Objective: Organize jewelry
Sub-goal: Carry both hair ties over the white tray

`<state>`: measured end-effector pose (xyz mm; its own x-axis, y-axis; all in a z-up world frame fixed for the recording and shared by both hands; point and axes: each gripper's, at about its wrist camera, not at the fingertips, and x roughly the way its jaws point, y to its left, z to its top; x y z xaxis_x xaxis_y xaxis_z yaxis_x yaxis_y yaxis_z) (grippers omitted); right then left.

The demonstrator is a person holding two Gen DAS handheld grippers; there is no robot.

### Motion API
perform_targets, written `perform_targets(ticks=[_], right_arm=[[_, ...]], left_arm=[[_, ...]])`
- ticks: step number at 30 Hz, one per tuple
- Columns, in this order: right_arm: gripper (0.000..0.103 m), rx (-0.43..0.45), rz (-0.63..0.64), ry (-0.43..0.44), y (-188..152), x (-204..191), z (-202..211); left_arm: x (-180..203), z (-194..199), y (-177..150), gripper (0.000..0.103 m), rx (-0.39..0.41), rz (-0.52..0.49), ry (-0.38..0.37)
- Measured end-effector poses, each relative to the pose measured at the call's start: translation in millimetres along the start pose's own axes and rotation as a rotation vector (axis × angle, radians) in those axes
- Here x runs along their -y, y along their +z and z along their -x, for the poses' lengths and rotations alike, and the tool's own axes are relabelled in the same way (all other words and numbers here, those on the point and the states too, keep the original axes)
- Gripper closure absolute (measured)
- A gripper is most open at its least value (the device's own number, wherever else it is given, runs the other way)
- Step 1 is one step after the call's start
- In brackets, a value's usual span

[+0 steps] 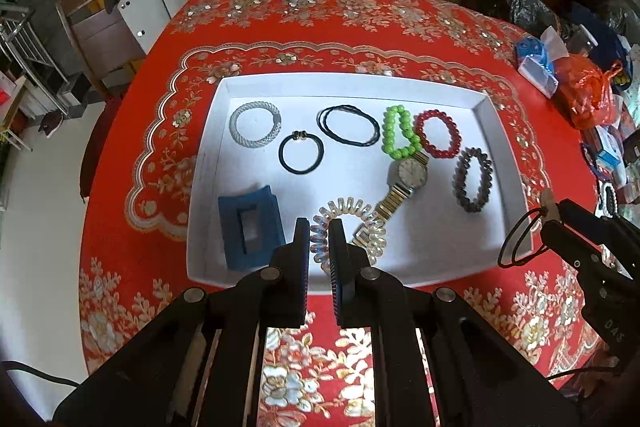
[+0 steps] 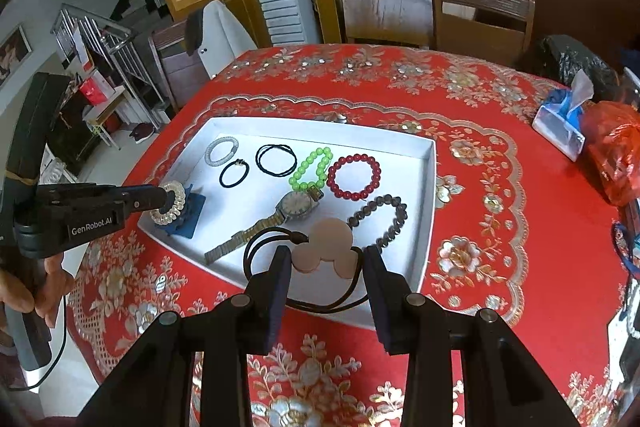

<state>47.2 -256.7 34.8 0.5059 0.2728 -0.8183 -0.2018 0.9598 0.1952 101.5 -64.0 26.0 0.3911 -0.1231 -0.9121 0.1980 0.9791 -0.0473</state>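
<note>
Nearest, the left gripper [image 1: 320,239] pinches a clear spiral hair tie [image 1: 348,227] between its pads, held over the near edge of the white tray [image 1: 208,187], just beside the blue hair claw [image 1: 252,227] that lies in the tray's near-left corner. The right gripper [image 2: 326,263], half spread, carries a black cord hair tie with a pale clover-shaped charm [image 2: 324,247]; the charm sits between the pads, though I cannot tell how firmly they press on it. It hangs over the tray's near-right rim.

Judging by the layout, the sorting looks well along: most pieces already lie in the tray, and these two ties appear to be the last to set down. Behind the grippers lie the gold-band wristwatch [image 1: 404,183] and a dark bead bracelet [image 1: 472,181]; farther back, in a row, a silver mesh bangle [image 1: 255,125], a black hair tie with a gold clasp [image 1: 301,151], thin black elastic loops [image 1: 348,125], a green bead bracelet [image 1: 400,139] touching the watch, and a red bead bracelet [image 1: 438,134].

Open room remains in the tray's near-right part and between claw and watch band. The rim is low. The red floral surface [image 1: 360,39] lies bare around the tray; clutter crowds only the far right edge, including a tissue pack [image 2: 560,123] and a red plastic bag [image 2: 616,155].
</note>
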Motion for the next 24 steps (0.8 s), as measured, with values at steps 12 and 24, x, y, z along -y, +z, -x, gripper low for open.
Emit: perform_targets(ticks=[12,24], right_arm=[[0.068,-0.092,-0.015,0.007,10,-3,-54],[0.068,-0.184,-0.036,0.017,3,-5,-97]], left_arm=[[-3,-46,22,0.095,-0.083,0.016,-0.023],[4,-87,29,0.095,-0.148,-0.001,-0.017]])
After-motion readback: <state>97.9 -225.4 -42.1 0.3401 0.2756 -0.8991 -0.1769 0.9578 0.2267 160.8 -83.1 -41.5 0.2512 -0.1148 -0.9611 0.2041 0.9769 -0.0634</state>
